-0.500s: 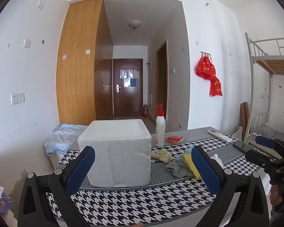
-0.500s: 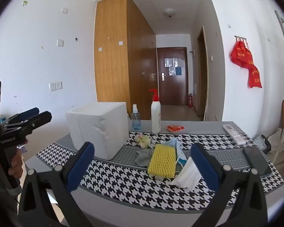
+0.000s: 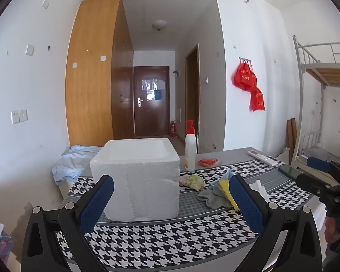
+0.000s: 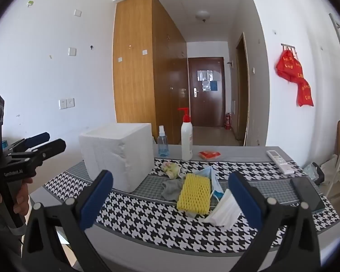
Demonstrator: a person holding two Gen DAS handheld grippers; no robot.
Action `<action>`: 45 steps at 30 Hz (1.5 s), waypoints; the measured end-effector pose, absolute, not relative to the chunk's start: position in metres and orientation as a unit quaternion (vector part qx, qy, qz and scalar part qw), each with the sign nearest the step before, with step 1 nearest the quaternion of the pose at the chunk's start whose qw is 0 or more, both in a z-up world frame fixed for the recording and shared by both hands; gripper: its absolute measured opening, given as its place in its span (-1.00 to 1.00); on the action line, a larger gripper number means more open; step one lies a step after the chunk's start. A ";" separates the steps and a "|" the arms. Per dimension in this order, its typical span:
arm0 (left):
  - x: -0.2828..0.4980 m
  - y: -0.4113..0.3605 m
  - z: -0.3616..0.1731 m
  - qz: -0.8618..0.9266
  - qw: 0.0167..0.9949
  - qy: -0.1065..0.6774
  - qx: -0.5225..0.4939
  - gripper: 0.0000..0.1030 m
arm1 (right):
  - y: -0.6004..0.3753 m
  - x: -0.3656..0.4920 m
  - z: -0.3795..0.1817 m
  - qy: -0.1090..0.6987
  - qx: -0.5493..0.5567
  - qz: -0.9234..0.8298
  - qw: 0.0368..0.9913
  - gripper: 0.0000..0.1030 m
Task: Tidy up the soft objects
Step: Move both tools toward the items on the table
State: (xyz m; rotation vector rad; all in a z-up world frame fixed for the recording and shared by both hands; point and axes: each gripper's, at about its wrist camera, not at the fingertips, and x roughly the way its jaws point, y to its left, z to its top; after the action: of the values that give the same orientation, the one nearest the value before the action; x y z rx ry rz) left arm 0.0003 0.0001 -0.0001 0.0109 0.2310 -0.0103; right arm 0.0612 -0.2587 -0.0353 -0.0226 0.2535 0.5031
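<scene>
Both grippers hover short of the bench [image 4: 147,244], level-ish, nothing held. Left gripper [image 3: 171,200]: fingers spread wide, empty, facing the foam box [image 3: 136,174]. Right gripper [image 4: 170,200]: fingers likewise wide and empty, aimed at the soft pile. Likely staged so right picks and the box receives.

Pile lies just right of the box: yellow foam net [image 4: 195,193] on top, grey cloth [image 4: 172,188], blue mask [image 4: 212,181], white tissues [image 4: 224,208], crumpled floral rag [image 4: 171,168]. Loose, overlapping.

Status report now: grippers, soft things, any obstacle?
Left gripper, right gripper open, empty. Sponge, rag, masks lie beside foam box. Nothing blocks.
</scene>
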 end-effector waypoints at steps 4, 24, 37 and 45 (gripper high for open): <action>0.002 -0.005 -0.001 -0.003 0.993 0.114 0.009 0.98 | -0.256 0.067 -0.038 0.128 -0.010 0.246 0.961 0.99; 0.004 -0.007 0.000 -0.002 0.993 0.115 -0.001 0.98 | -0.257 0.071 -0.035 0.130 -0.010 0.243 0.961 0.99; 0.007 -0.007 0.000 -0.001 0.994 0.113 -0.004 0.98 | -0.259 0.072 -0.036 0.130 -0.013 0.239 0.962 0.99; 0.007 -0.006 0.001 -0.008 0.994 0.109 0.003 0.98 | -0.260 0.073 -0.037 0.127 -0.011 0.237 0.963 0.99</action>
State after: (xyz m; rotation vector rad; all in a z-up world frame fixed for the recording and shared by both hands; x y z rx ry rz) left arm 0.0067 -0.0063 0.0009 0.0061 0.2180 -0.0168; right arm 0.0728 -0.2597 -0.0367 -0.0227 0.2573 0.4802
